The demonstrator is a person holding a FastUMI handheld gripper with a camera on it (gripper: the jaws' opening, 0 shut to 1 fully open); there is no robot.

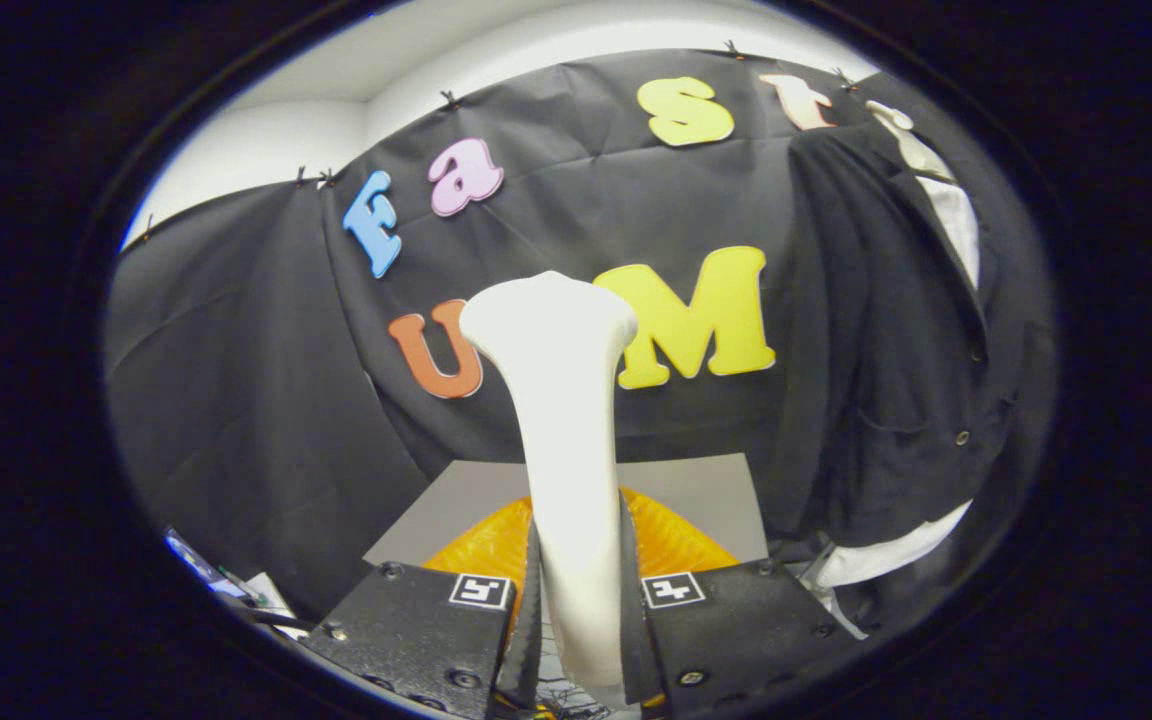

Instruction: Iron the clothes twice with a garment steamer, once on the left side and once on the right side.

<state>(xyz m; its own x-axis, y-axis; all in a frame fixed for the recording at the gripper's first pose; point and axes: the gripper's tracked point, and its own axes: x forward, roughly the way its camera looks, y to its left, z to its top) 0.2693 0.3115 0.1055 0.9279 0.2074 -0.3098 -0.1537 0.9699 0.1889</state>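
My gripper [578, 600] is shut on the white garment steamer [566, 430], both black fingers pressing on its handle. The steamer stands upright between the fingers, its wide head at the top, in front of the black cloth wall. A dark jacket [896, 350] over a white shirt [951, 215] hangs to the right of the steamer, beyond the fingers. The steamer head is apart from the jacket, well to its left.
An orange ribbed object [481, 548] lies just ahead of the fingers on a grey surface [706, 490]. Some small items and cables [226, 585] lie low on the left beside the left finger.
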